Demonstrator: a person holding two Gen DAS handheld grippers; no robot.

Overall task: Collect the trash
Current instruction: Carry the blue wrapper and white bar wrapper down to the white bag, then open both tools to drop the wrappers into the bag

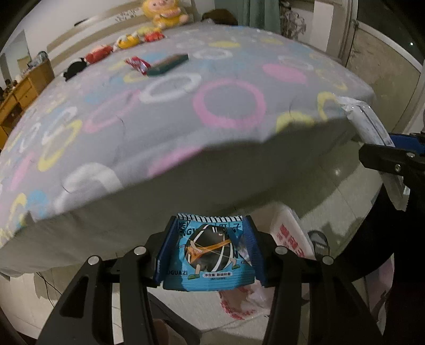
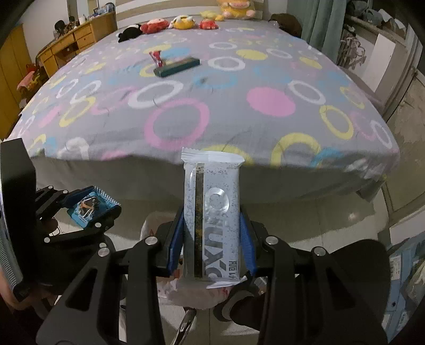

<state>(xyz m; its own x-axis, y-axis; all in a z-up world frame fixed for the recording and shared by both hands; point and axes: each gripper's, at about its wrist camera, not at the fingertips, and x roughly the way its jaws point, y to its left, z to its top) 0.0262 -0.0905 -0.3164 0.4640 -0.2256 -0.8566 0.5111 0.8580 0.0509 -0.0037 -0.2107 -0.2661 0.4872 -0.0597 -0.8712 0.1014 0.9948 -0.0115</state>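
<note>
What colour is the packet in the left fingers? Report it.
Blue packet, black cartoon seed; clearest in left wrist view.

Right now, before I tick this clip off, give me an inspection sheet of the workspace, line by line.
Surface: bed under a grey sheet printed with coloured rings.
Job's things: blue snack packet in the left claw; white speckled wrapper in the right claw; red wrapper and dark teal box lie on the bed; white plastic bag with red print on the floor below.
Clutter: plush toys lined up at the far edge.
Grippers: both claws shut on their wrappers.
Cables: thin dark cable on the floor, left wrist view.
Surroundings: wooden dresser, green curtain, tiled floor.
</note>
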